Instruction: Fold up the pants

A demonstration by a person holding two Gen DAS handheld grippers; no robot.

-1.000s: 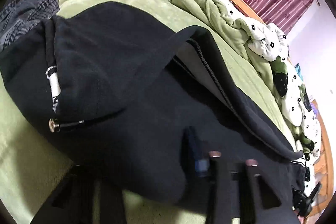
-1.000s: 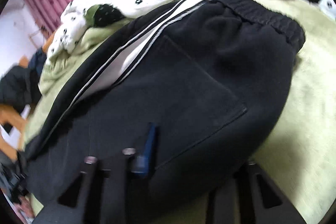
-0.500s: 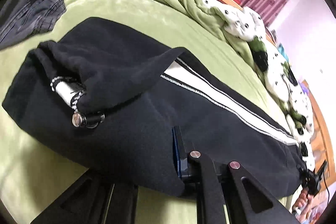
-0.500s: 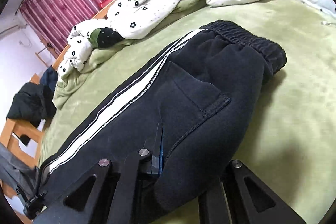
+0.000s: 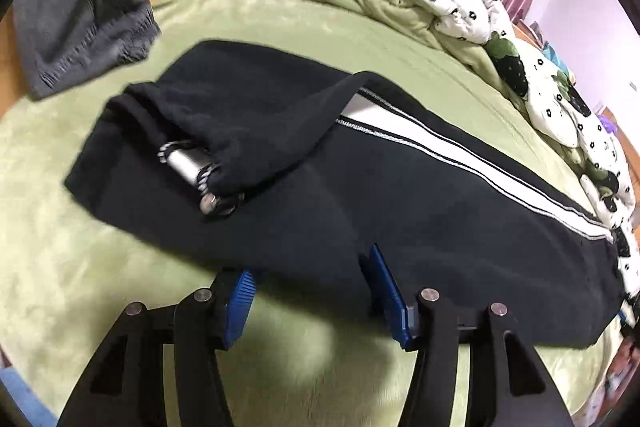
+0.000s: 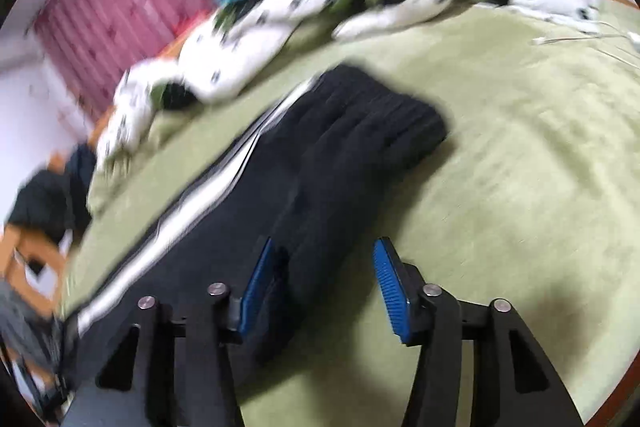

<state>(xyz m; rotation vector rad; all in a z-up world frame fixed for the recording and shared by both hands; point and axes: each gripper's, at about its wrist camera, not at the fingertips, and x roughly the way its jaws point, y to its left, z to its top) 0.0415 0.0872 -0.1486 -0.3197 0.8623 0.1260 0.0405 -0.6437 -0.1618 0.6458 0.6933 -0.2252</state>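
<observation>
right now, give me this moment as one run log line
stage: fold laid, releasing | pants: black, folded lengthwise on green blanket | left gripper: opening, off fabric | right gripper: opening, fabric edge between pads, not pinched

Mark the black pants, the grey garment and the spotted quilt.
black pants [image 5: 400, 211], left wrist view, on the leg below the white stripe.
grey garment [image 5: 84, 23], left wrist view, mid-fabric.
spotted quilt [image 5: 560, 115], left wrist view, on a white patch.

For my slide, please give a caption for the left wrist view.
Left hand-held gripper opening over black pants lying folded lengthwise on the green bed cover.
</observation>
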